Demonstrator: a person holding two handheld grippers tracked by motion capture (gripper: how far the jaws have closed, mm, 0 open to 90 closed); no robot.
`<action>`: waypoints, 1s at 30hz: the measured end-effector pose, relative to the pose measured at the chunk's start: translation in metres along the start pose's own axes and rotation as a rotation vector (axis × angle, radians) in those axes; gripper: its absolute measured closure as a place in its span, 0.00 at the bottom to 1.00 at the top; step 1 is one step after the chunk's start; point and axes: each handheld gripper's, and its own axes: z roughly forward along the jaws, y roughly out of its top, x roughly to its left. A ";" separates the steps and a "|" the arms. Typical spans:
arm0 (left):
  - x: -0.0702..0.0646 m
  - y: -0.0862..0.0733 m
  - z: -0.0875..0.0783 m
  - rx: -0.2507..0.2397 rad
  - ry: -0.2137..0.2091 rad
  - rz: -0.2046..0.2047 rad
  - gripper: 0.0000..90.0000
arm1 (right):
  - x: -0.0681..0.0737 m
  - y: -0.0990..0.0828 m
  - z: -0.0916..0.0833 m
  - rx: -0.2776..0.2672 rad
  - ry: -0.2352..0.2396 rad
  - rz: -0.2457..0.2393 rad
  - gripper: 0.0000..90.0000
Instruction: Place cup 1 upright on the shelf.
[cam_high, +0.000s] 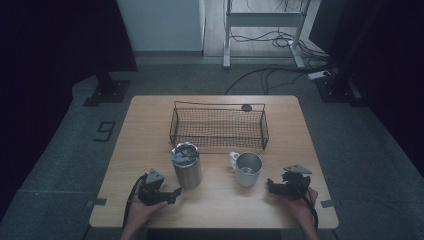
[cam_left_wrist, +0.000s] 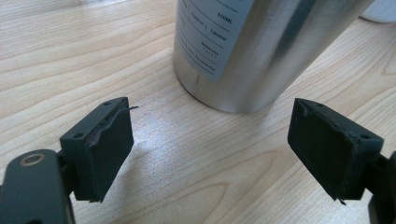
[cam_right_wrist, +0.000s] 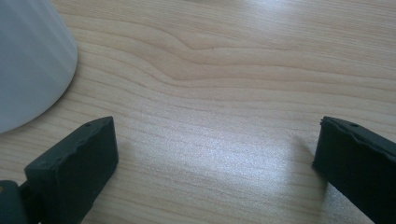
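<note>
One wooden table (cam_high: 150, 150) holds three things: one tall metal cup, one white mug and one wire basket.

On the near left, the left gripper (cam_high: 172, 192) rests low on the table in a hand (cam_high: 142, 210). Its two jaws stand wide apart with nothing between them. In the left gripper view, the left gripper (cam_left_wrist: 210, 154) points at the bottom of the tall metal cup (cam_left_wrist: 252, 51), which is close in front but not touching.

The tall metal cup (cam_high: 187, 167) stands upright, just right of that gripper. It has something grey and crumpled in its top.

The wire basket (cam_high: 218, 126) sits farther back, in the middle of the table.

The white mug (cam_high: 247, 168) stands upright, near the cup, with its handle to the left.

On the near right, the right gripper (cam_high: 274, 186) is in the other hand (cam_high: 302, 202), just beside the mug. Its two jaws are also wide apart and hold nothing. In the right gripper view, the right gripper (cam_right_wrist: 217, 154) is over bare wood, with the white mug (cam_right_wrist: 28, 60) at the left.
</note>
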 end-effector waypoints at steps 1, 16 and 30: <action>0.000 0.000 0.000 0.000 0.000 0.000 0.16 | 0.000 0.000 0.000 0.000 0.000 -0.001 0.00; 0.007 -0.001 -0.013 -0.027 0.014 -0.020 0.16 | -0.004 -0.002 -0.002 -0.003 0.008 -0.011 0.00; 0.008 0.001 -0.020 -0.042 0.031 -0.030 0.16 | -0.006 -0.003 -0.003 -0.004 -0.002 0.004 0.00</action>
